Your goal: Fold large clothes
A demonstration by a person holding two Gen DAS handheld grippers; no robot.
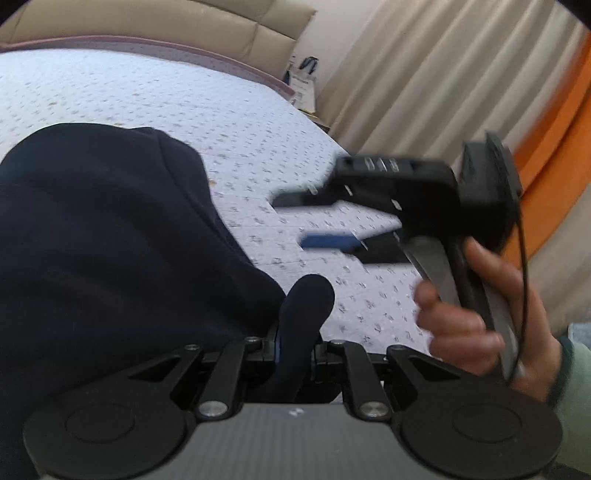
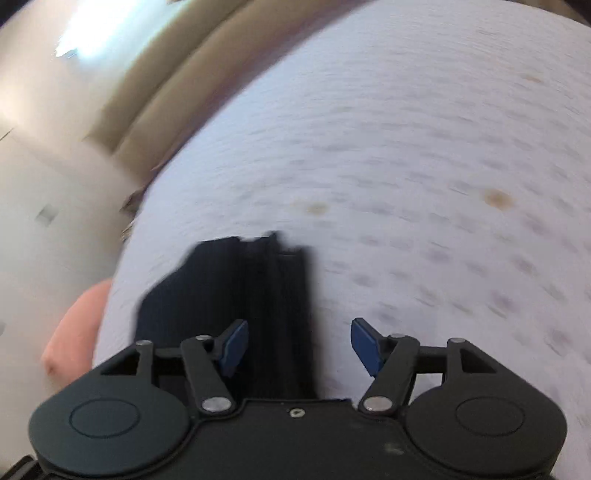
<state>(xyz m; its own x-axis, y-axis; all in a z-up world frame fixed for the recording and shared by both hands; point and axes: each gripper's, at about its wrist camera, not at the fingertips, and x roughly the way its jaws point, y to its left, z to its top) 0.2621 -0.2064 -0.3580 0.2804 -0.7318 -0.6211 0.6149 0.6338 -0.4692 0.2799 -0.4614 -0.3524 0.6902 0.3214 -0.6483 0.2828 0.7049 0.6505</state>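
Observation:
A dark navy garment lies bunched on the patterned white bedsheet, filling the left of the left wrist view. My left gripper is shut on a fold of the navy garment that sticks up between its fingers. My right gripper shows in the left wrist view, held by a hand, jaws open and empty above the sheet to the right of the garment. In the blurred right wrist view my right gripper is open, and a ribbed end of the navy garment lies on the sheet just ahead of its left finger.
A beige padded headboard runs along the far side of the bed. Beige curtains and an orange strip hang at the right. A white bag stands by the bed's far corner. A pink object sits beside the bed.

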